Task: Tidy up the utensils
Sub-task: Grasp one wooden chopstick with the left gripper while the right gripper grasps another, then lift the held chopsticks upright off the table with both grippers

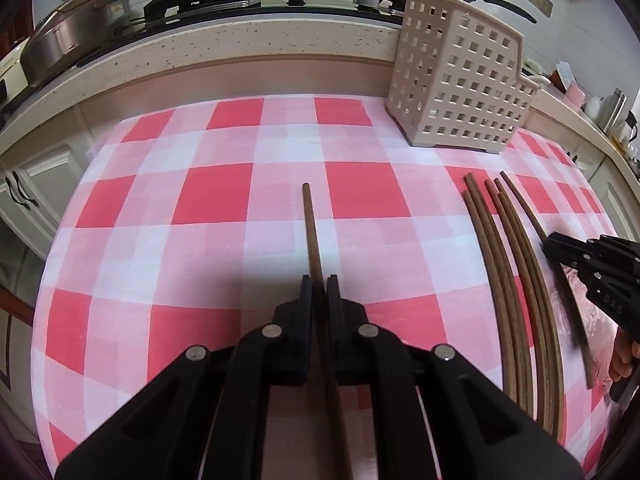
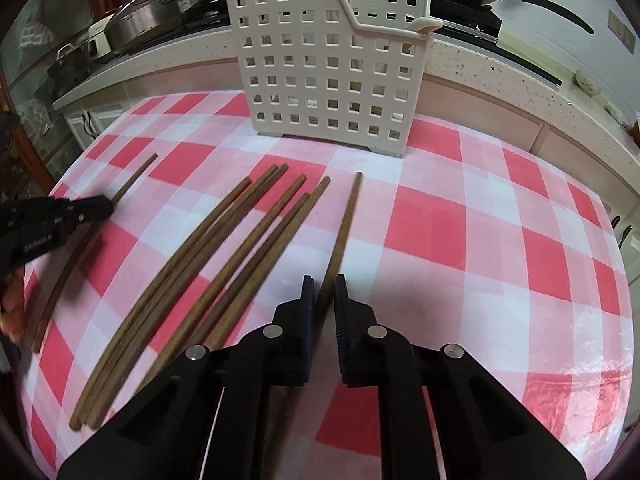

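Note:
My left gripper (image 1: pixel 320 284) is shut on a brown wooden chopstick (image 1: pixel 310 220) that points away over the red-and-white checked cloth. In the right wrist view, my right gripper (image 2: pixel 324 284) is shut on another chopstick (image 2: pixel 348 216) whose tip points toward the white perforated utensil basket (image 2: pixel 328 68). Several loose chopsticks (image 2: pixel 224 256) lie fanned on the cloth between the two grippers. The left gripper (image 2: pixel 108 206) shows at the far left there. The right gripper (image 1: pixel 550 246) shows at the right edge of the left wrist view, and the basket (image 1: pixel 460 80) stands at the back right.
The checked cloth (image 1: pixel 200 200) covers the table. Behind it runs a speckled counter (image 1: pixel 240 46) with a stove and dark pans. Cabinet doors (image 1: pixel 36 184) stand to the left. Fingers of a person's hand (image 2: pixel 12 312) hold the left gripper.

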`<action>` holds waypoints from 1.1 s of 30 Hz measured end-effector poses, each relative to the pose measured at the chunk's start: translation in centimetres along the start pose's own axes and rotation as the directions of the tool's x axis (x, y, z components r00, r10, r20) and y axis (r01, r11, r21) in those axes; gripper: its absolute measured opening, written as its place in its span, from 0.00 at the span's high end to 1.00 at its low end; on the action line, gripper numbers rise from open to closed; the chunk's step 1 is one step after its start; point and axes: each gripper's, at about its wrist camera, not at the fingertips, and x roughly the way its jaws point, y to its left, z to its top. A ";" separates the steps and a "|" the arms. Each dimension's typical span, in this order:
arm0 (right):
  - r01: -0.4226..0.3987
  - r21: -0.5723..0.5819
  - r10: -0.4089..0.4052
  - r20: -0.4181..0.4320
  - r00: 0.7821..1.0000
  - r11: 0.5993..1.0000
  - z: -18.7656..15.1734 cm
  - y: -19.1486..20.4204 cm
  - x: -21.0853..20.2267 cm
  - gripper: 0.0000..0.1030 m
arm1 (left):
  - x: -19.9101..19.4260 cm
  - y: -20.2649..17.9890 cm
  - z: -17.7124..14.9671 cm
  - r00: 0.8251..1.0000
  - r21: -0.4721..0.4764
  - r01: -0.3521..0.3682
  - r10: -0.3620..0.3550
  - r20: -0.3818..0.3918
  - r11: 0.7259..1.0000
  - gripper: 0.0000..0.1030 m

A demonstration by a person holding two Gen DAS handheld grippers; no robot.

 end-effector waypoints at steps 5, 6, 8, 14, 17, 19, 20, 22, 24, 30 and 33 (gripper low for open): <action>-0.002 0.015 0.002 -0.013 1.000 1.000 -0.4 -0.5 -0.3 0.89 | 0.2 -0.6 0.1 1.000 0.021 -0.023 0.023 0.000 1.000 0.90; 0.005 0.012 -0.005 -0.016 1.000 1.000 -0.3 -0.4 -0.2 0.89 | 0.1 -0.8 0.0 1.000 0.027 -0.026 0.026 0.001 0.999 0.88; 0.017 0.009 -0.017 -0.015 1.000 1.000 -0.2 -0.3 -0.1 0.89 | 0.2 -1.0 0.0 0.999 0.033 -0.036 0.036 0.002 0.999 0.88; 0.024 0.002 -0.024 0.002 1.000 1.000 0.1 -0.3 0.2 0.89 | 0.2 -1.0 0.1 0.999 0.031 -0.051 0.051 0.005 0.998 0.93; 0.018 0.004 -0.018 0.004 1.000 1.000 0.2 -0.4 0.2 0.89 | 0.2 -0.6 0.2 0.999 0.016 -0.033 0.033 0.002 0.999 0.93; 0.016 0.011 -0.016 0.007 1.000 1.000 0.2 -0.5 0.3 0.91 | 0.0 -0.7 0.2 1.000 0.016 -0.022 0.022 0.007 1.000 0.94; 0.014 0.013 -0.014 0.008 1.000 1.000 0.2 -0.5 0.2 0.91 | -0.2 -0.8 0.2 1.000 0.016 -0.018 0.018 0.014 1.000 0.94; 0.002 0.023 -0.002 0.010 1.000 1.000 0.2 -0.7 0.1 0.92 | -0.6 -1.0 0.3 1.000 0.016 -0.014 0.013 0.027 1.000 0.94; 0.000 0.022 0.000 0.022 1.000 1.000 0.3 -0.7 -0.4 0.93 | -1.2 -1.1 0.4 0.999 0.015 -0.008 0.008 0.042 1.000 0.94; -0.014 0.023 0.012 0.079 0.997 1.000 0.7 -0.6 -3.5 0.93 | -3.7 -1.3 0.8 0.995 -0.002 0.002 -0.002 0.102 1.000 0.94; -0.023 0.026 0.020 0.114 0.993 0.999 0.8 -0.6 -5.6 0.93 | -5.2 -1.5 1.0 0.991 -0.004 0.005 -0.005 0.135 1.000 0.94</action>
